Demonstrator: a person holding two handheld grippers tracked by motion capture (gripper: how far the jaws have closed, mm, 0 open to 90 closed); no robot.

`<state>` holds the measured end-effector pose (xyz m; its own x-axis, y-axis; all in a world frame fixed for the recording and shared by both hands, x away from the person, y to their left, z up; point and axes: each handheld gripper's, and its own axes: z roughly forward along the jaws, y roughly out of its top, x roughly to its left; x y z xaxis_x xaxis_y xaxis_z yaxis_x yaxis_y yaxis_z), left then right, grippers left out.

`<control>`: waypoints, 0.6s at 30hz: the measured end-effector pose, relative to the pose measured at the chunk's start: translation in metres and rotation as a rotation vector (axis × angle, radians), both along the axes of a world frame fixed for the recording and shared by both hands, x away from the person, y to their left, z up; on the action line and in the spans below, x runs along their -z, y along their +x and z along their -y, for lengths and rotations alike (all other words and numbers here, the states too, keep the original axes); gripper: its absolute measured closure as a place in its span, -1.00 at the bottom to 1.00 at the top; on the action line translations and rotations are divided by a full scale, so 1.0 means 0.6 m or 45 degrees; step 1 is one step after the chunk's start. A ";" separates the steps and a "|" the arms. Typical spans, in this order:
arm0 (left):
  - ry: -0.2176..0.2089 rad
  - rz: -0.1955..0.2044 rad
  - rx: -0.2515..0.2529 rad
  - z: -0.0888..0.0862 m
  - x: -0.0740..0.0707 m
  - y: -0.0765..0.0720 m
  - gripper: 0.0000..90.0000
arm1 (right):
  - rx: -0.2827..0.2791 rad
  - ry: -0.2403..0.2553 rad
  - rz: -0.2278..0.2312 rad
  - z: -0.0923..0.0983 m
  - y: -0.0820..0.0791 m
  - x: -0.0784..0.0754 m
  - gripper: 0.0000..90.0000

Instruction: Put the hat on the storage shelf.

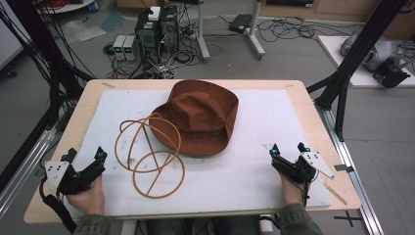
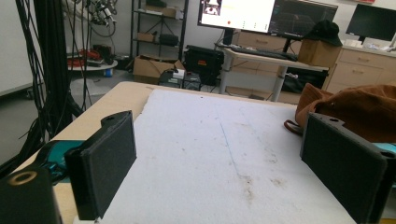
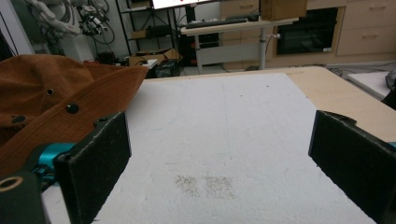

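A brown brimmed hat (image 1: 200,117) lies on the white mat (image 1: 254,142) in the middle of the table, brim flat, crown up. Its tan cord (image 1: 149,154) lies in loose loops on the mat to the hat's near left. My left gripper (image 1: 85,157) rests at the near left corner, open, nothing between its jaws; the hat (image 2: 359,109) shows past its right jaw. My right gripper (image 1: 289,150) rests at the near right, open and empty, with the hat (image 3: 51,105) off to its left.
The wooden table (image 1: 78,122) carries the white mat. Black frame posts (image 1: 342,78) stand at both sides. Computers and tangled cables (image 1: 156,34) crowd the floor beyond the far edge. A desk with monitors (image 2: 261,28) stands farther back.
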<state>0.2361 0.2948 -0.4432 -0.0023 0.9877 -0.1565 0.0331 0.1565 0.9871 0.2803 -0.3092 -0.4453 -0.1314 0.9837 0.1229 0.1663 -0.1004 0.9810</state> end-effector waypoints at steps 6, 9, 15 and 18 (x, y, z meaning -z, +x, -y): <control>-0.002 0.002 0.000 -0.001 0.001 0.000 -0.76 | -0.010 -0.005 0.005 -0.004 0.000 0.000 -0.89; -0.001 0.002 -0.001 -0.001 0.001 0.000 -0.76 | -0.014 -0.012 0.009 -0.003 0.000 0.001 -0.89; -0.002 0.004 -0.002 -0.001 0.001 0.000 -0.76 | -0.031 -0.032 0.025 -0.006 0.002 -0.002 -0.89; 0.000 0.009 -0.005 -0.002 0.001 0.000 -0.76 | -0.113 -0.032 0.053 -0.009 0.012 -0.020 -0.90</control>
<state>0.2360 0.2962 -0.4436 -0.0053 0.9877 -0.1563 0.0254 0.1564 0.9874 0.2875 -0.3037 -0.4331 -0.2228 0.9706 0.0913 0.1324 -0.0626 0.9892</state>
